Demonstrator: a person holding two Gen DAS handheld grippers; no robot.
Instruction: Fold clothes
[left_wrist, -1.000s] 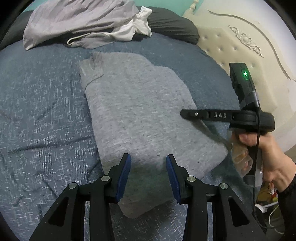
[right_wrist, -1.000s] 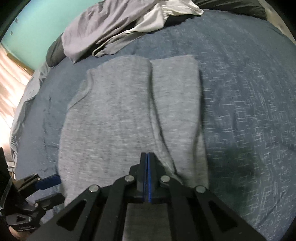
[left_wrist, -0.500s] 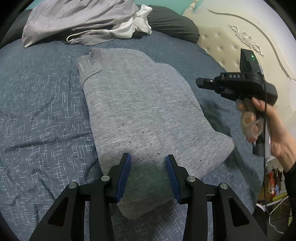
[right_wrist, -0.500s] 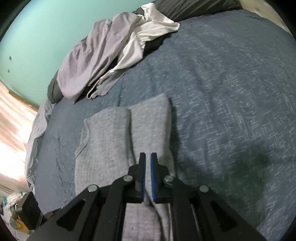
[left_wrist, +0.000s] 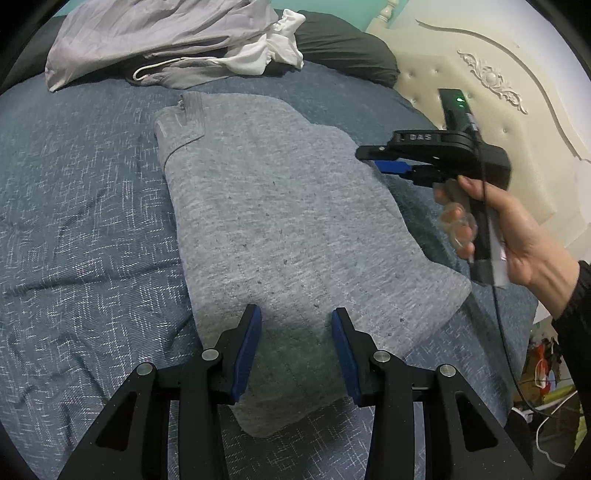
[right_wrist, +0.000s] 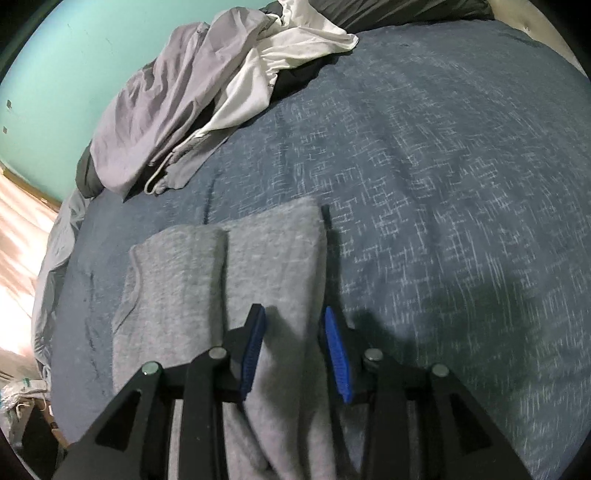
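Observation:
A grey knit garment (left_wrist: 280, 218) lies folded into a long strip on the blue bedspread (left_wrist: 81, 206). It also shows in the right wrist view (right_wrist: 258, 280), with a fold line down its middle. My left gripper (left_wrist: 295, 343) is open and empty, just above the garment's near end. My right gripper (right_wrist: 295, 350) is open and empty, hovering over the garment's right side. In the left wrist view the right gripper (left_wrist: 388, 162) is held in a hand above the garment's right edge.
A heap of light grey and white clothes (left_wrist: 170, 40) lies at the far side of the bed, also in the right wrist view (right_wrist: 207, 92), on a dark pillow (left_wrist: 343, 51). A cream padded headboard (left_wrist: 498, 92) stands at the right. A teal wall (right_wrist: 55, 74) is behind.
My right gripper opened from shut, lifted off the garment and drew back to its right edge. My left gripper stayed open and nearly still.

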